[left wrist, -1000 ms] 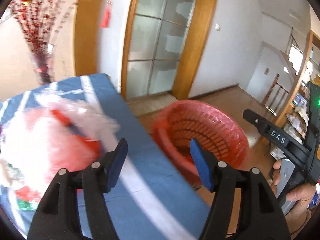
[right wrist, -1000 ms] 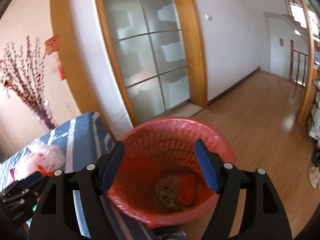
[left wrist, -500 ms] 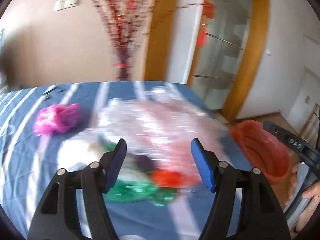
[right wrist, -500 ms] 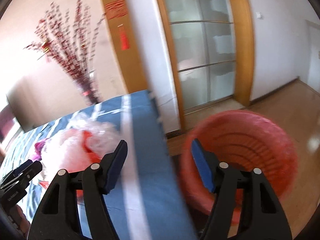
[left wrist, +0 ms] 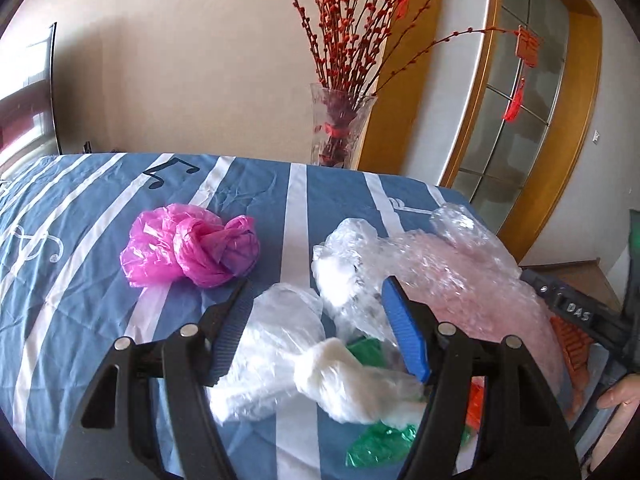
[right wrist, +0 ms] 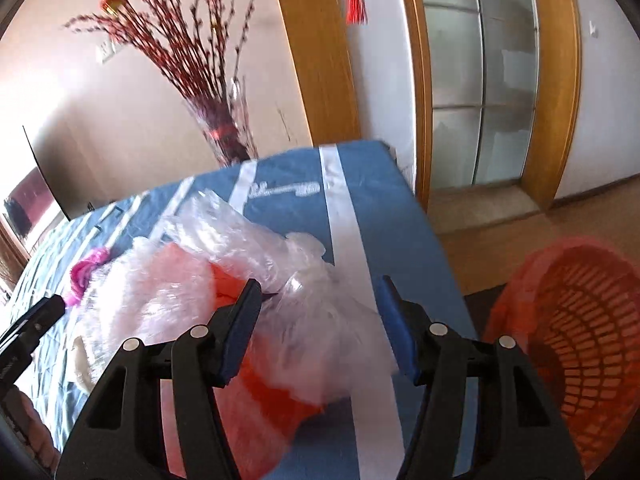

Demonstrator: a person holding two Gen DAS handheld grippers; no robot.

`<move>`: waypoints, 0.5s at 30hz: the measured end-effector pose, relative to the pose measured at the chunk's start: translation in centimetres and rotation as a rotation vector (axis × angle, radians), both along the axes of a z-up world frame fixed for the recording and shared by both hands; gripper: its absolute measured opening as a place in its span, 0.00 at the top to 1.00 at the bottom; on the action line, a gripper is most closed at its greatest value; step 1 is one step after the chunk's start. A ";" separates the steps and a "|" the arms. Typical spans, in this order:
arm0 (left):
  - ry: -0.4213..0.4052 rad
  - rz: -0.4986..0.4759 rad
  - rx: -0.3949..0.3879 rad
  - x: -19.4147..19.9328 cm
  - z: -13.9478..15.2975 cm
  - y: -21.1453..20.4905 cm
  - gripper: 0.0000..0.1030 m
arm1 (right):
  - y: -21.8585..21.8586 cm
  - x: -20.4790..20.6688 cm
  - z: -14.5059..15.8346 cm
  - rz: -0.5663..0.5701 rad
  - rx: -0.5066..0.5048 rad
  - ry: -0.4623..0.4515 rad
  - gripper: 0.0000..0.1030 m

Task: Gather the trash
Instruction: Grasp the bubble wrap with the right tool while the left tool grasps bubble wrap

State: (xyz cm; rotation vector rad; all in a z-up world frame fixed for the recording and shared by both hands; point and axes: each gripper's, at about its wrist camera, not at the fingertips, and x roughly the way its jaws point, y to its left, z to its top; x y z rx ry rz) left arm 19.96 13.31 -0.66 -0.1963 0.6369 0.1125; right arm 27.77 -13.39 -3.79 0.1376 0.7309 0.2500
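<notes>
vase (left wrist: 339, 128) behind bags (left wrist: 420, 276), basket (right wrist: 576, 320) rightward

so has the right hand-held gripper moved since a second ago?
Yes. The right hand-held gripper swung left, off the red basket, which now sits at frame right, and onto the plastic trash pile.

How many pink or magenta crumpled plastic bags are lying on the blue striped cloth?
1. The magenta bag lies alone on the blue cloth, left of the clear plastic pile and ahead of the left gripper. Others could be hidden under that pile.
</notes>
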 end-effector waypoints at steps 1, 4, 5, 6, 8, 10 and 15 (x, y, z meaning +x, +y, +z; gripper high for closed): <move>0.004 -0.002 -0.002 0.2 -0.1 0.0 0.36 | 0.1 0.5 -0.5 0.009 0.005 0.025 0.42; 0.011 -0.016 -0.007 0.7 -0.4 -0.1 0.36 | 0.4 1.1 -1.5 0.033 0.008 0.071 0.57; 0.012 -0.023 -0.008 0.8 -0.5 -0.3 0.36 | 0.4 1.1 -1.7 0.037 0.005 0.077 0.66; 0.011 -0.029 -0.009 0.9 -0.5 -0.4 0.36 | 0.4 1.0 -1.8 0.039 0.003 0.081 0.78; 0.007 -0.043 -0.008 0.9 -0.4 -0.8 0.36 | 0.3 0.9 -2.0 0.031 -0.008 0.081 0.86; 0.001 -0.058 -0.006 0.7 -0.2 -1.3 0.36 | 0.1 0.4 -1.8 0.031 0.003 0.068 0.88; -0.013 -0.112 -0.001 0.6 0.7 -3.3 0.36 | -0.7 -1.2 -0.1 0.006 -0.002 -0.014 0.90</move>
